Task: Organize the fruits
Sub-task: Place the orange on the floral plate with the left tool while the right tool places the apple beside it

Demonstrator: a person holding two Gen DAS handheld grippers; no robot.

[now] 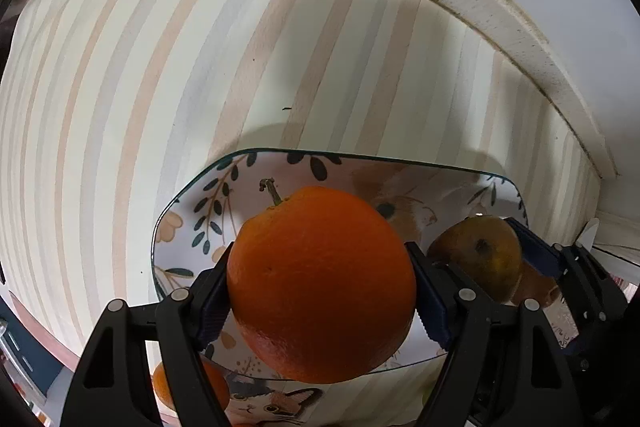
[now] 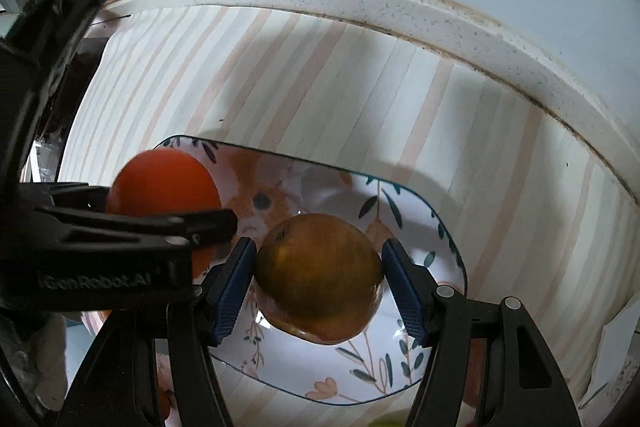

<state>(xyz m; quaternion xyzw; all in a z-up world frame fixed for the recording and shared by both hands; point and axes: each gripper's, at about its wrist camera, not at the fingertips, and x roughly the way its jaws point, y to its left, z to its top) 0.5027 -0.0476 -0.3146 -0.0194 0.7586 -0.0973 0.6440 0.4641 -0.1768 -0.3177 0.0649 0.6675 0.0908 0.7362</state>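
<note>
Orange fruit sits pinched in your left gripper at frame centre, above the floral plate; your right gripper brackets the brownish fruit resting on the plate, fingers just beside it. Roughly midway.

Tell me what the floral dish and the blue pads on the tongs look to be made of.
Floral dish: likely glazed ceramic, though melamine is possible; glossy white surface with printed leaves and a thin dark rim, and it mirrors the brownish fruit. Blue pads: probably rubber or soft plastic; matte, with a fine ribbed grip texture.
</note>
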